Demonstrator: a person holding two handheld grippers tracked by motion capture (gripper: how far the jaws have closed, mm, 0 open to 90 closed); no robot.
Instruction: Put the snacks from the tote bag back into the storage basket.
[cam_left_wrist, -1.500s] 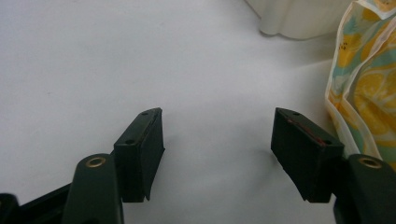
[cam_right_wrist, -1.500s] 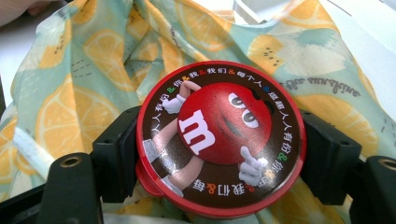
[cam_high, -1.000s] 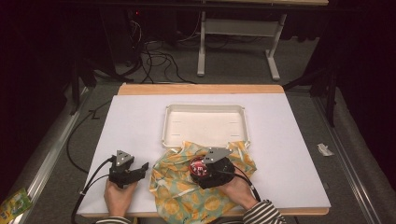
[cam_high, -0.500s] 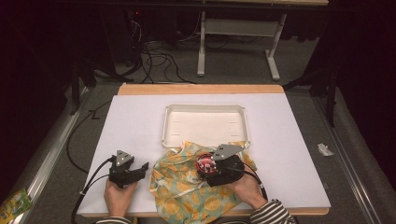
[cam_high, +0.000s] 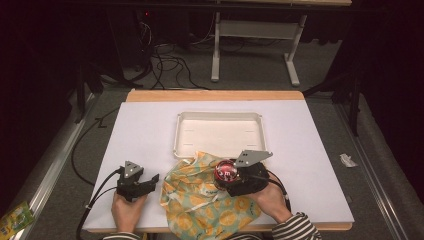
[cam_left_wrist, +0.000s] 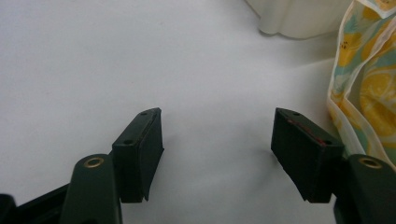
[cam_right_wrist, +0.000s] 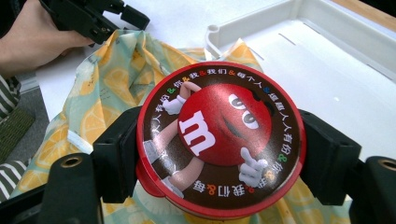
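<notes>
Candy tin (cam_right_wrist: 219, 140) sits clamped in the right gripper (cam_right_wrist: 219, 149) above the lemon-print cloth (cam_high: 205, 200). Left gripper (cam_left_wrist: 217, 140) rests wide open, empty. Next, probably carry it to the white tray (cam_high: 218, 117).

Candy tin (cam_right_wrist: 219, 140): red rim, dark brown lid, red M&M character with a white "m", ring of multicolour characters around the edge. Cloth bag (cam_high: 205, 200): pale mint with yellow-orange lemon slices. Tray (cam_high: 218, 117): off-white. Worktop (cam_high: 310, 150): white, wood edge at the far side. Both grippers: black. Sleeve (cam_high: 295, 230): black-and-white stripes.
</notes>
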